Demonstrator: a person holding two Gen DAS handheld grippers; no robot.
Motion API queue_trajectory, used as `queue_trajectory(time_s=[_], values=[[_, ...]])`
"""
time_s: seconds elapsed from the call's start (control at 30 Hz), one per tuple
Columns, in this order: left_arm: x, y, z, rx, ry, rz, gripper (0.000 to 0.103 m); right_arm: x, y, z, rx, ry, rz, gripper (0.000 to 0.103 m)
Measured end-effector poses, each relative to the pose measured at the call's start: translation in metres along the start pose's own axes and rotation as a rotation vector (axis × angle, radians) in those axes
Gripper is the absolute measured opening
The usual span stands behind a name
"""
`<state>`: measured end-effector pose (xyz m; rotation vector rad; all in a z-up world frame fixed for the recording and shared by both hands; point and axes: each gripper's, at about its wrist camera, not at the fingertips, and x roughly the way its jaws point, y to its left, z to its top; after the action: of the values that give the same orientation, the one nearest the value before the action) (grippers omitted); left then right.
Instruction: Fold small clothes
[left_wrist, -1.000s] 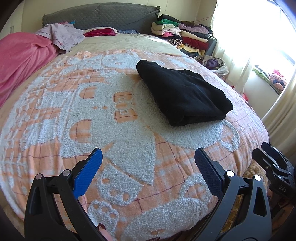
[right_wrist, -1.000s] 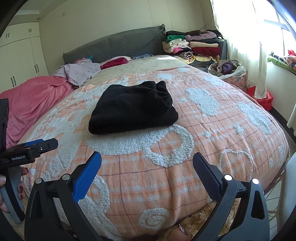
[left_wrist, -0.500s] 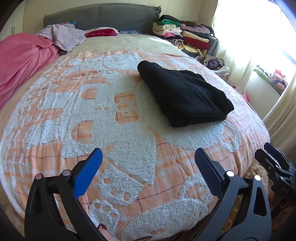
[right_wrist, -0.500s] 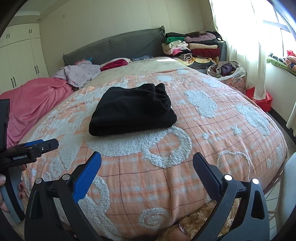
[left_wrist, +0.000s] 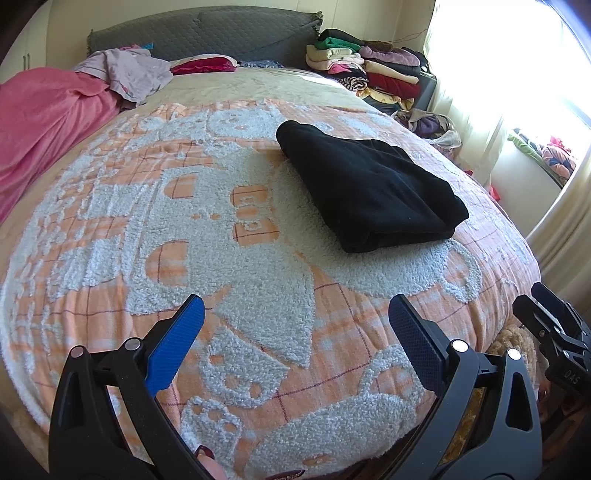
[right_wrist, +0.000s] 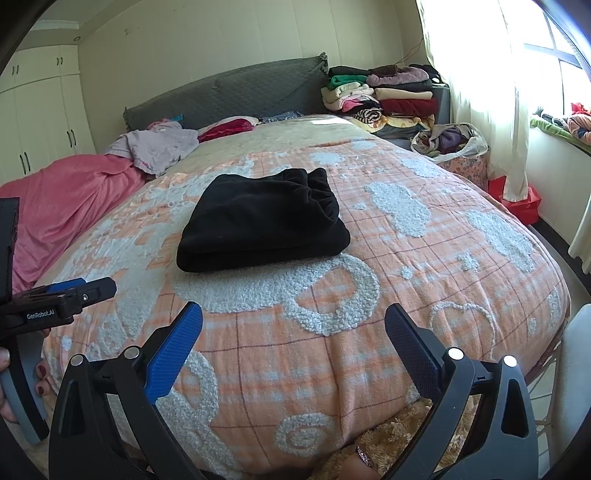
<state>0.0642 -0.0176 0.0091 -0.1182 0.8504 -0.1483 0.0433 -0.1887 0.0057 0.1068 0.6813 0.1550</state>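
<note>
With both the left gripper (left_wrist: 295, 321) and right gripper (right_wrist: 293, 319) spread and empty, we should leave the folded black garment (right_wrist: 262, 221) square and reach for an unfolded piece.

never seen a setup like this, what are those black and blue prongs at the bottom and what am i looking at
Each picture comes from a camera on a hand-held gripper, looking out between its two fingers. One shows the left gripper, the other the right gripper. A person holds one in each hand; no robot arm is involved. Both are open and hold nothing. Ahead is a bed with a folded black garment lying on its blanket. At the left edge of the right view you can see the other gripper and the hand holding it.
</note>
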Motion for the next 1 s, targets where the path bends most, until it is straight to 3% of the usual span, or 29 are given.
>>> queue_trajectory(time_s=[0.67,0.87,1.0], values=[[-0.005,-0.002,0.0,0.026,0.001,-0.005,0.093,0.0,-0.004,0.0,0.027,-0.001,-0.041,0.098],[-0.006,-0.002,0.0,0.049,-0.008,0.026,0.093,-0.001,-0.02,0.0,0.095,-0.001,-0.076,0.098],[-0.004,0.001,0.0,0.07,-0.001,0.118,0.093,-0.006,-0.044,-0.002,0.19,-0.01,-0.138,0.098]])
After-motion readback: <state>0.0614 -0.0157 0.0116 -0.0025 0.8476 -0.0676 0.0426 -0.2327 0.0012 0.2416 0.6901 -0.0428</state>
